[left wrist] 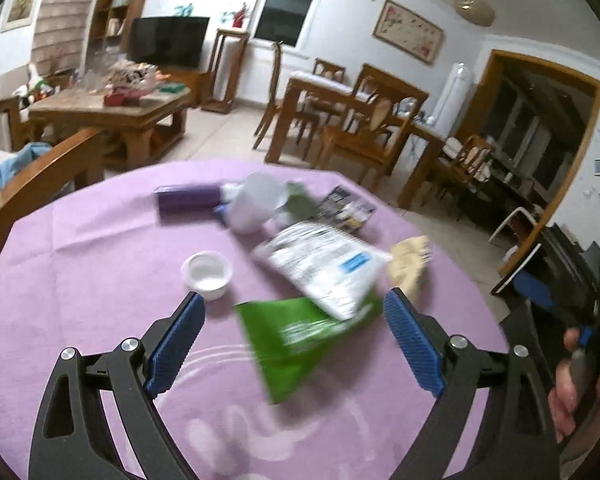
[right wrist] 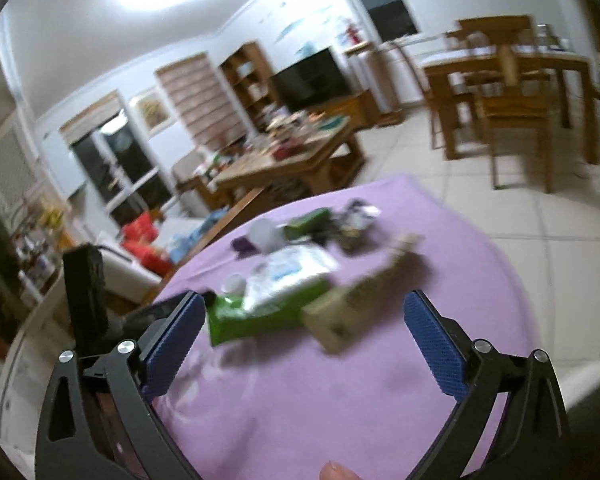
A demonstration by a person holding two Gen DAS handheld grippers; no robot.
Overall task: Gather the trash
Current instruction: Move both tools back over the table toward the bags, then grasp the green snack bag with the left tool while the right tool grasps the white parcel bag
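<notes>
Mostly, motion blur smears the green wrapper [left wrist: 300,344] and beige box [right wrist: 340,316].

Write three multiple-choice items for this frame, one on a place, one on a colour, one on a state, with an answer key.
1. Where does the small white cup stand?
A. on the purple tablecloth
B. on the floor
C. on a chair

2. What colour is the wrapper lying nearest the left gripper?
A. red
B. green
C. yellow

3. How do the right gripper jaws stand?
A. shut on the cup
B. shut on nothing
C. open, holding nothing

Answers: 1 A, the cup sits upright on the cloth. 2 B, the wrapper between the blue pads is green. 3 C, the pads stand wide apart with nothing gripped.
</notes>
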